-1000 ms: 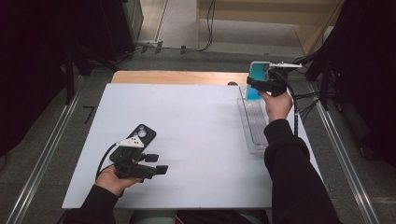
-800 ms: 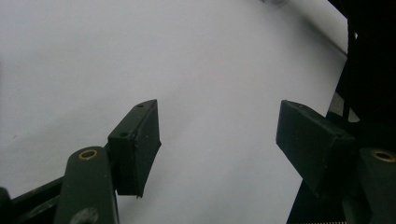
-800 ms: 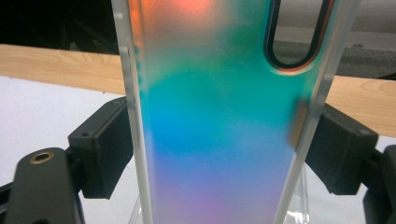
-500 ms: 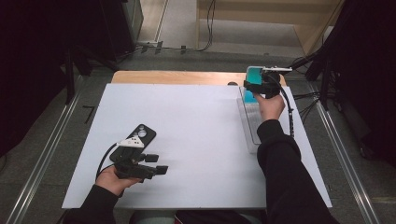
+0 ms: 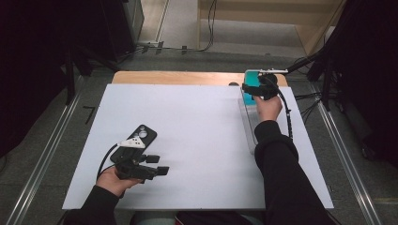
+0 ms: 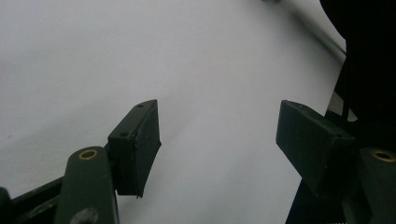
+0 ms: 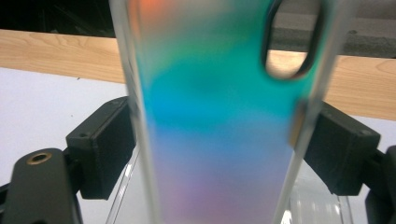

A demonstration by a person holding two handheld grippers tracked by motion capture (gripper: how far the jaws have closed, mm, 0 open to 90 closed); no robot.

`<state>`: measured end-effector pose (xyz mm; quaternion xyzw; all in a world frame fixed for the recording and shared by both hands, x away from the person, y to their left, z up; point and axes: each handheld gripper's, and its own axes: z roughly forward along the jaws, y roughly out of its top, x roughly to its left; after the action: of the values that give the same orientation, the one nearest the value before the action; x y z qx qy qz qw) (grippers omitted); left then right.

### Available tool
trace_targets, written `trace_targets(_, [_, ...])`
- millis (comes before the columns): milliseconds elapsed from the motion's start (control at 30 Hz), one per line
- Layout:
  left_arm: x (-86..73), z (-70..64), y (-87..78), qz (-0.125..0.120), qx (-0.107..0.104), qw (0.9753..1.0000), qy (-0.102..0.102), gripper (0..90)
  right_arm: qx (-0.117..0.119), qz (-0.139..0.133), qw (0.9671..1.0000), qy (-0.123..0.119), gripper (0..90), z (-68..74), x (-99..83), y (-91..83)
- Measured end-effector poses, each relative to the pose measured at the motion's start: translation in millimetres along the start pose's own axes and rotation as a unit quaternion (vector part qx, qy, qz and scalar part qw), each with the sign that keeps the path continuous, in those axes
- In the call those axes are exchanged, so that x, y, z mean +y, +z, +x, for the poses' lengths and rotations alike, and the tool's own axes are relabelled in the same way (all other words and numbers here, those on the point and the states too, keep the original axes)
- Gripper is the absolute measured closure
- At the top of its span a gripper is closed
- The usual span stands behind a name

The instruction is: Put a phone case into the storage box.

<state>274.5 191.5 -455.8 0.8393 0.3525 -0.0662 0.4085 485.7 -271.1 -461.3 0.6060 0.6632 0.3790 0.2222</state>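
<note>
My right gripper (image 5: 252, 90) is at the far right of the white board, shut on an iridescent teal-to-purple phone case (image 5: 252, 78). In the right gripper view the case (image 7: 219, 121) stands upright between the two pads, with my right gripper (image 7: 219, 154) pinching its clear side edges; its camera cut-out shows at the upper right. A black phone (image 5: 143, 134) lies flat at the near left of the board. Just in front of it my left gripper (image 5: 158, 164) rests open, and the left gripper view shows my left gripper (image 6: 219, 135) holding nothing over bare white board.
A clear plastic tray (image 5: 248, 123) lies along the board's right side, under and in front of the held case. The white board (image 5: 197, 140) covers a wooden table (image 5: 178, 77). Cables and dark stands sit on the floor beyond the table.
My right gripper has shifted slightly left and a little lower with the case in it. The left gripper and the black phone have stayed put.
</note>
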Motion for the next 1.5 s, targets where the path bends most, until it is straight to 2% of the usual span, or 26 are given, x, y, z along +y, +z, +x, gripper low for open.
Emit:
trace_targets(100, [-0.1, 0.2, -0.4, 0.000, 0.000, 1.0000, 0.000, 30.6, -0.014, -0.012, 0.9997, -0.012, 11.3, 0.7, 0.4, 0.4])
trace_targets(300, [0.0, 0.9, -0.8, 0.001, 0.000, 1.0000, 0.000, 30.6, -0.012, -0.007, 0.9998, -0.013, 9.0, -0.6, -0.1, 0.7])
trace_targets(400, [0.2, 1.2, -0.7, 0.002, 0.001, 1.0000, -0.004, 30.6, -0.010, -0.008, 0.9999, -0.006, 0.6, -1.2, 1.5, -2.4])
trace_targets(500, [0.2, 2.7, -0.9, 0.004, 0.001, 1.0000, -0.009, 30.5, 0.002, -0.003, 1.0000, 0.005, 0.6, -0.8, 3.4, -9.2])
trace_targets(733, [0.8, 4.8, -2.6, 0.003, 0.002, 0.9998, -0.018, 30.5, 0.008, 0.013, 0.9999, -0.006, 0.6, 5.3, 8.2, -34.9])
trace_targets(800, [1.1, 5.2, -3.0, 0.003, 0.002, 0.9998, -0.018, 30.4, 0.020, 0.022, 0.9995, 0.004, 0.7, 7.5, 7.9, -41.6])
trace_targets(867, [1.4, 5.4, -3.4, 0.004, 0.003, 0.9998, -0.020, 30.4, 0.044, 0.031, 0.9985, 0.016, 0.7, 10.8, 5.2, -48.4])
trace_targets(967, [1.9, 6.1, -4.3, 0.003, 0.003, 0.9998, -0.022, 30.3, 0.049, 0.034, 0.9982, -0.006, 0.8, 19.0, 0.0, -56.6])
trace_targets(1133, [2.8, 8.1, -6.0, 0.001, 0.001, 0.9996, -0.026, 30.3, 0.081, 0.048, 0.9953, -0.022, 1.0, 30.1, -8.2, -68.6])
trace_targets(1200, [3.4, 8.7, -6.2, 0.001, 0.003, 0.9996, -0.028, 30.3, 0.094, 0.047, 0.9940, -0.030, 11.1, 34.0, -11.6, -74.3])
trace_targets(1333, [5.5, 10.8, -8.6, 0.004, 0.000, 0.9995, -0.032, 28.6, 0.127, 0.056, 0.9886, -0.059, 13.3, 43.8, -19.6, -84.4])
trace_targets(1367, [5.9, 11.1, -9.1, 0.004, 0.001, 0.9995, -0.031, 28.6, 0.139, 0.060, 0.9863, -0.067, 13.4, 46.1, -22.6, -87.0])
trace_targets(1500, [6.8, 12.8, -9.6, 0.005, 0.001, 0.9995, -0.031, 28.6, 0.167, 0.072, 0.9800, -0.081, 15.5, 52.5, -33.7, -91.1])
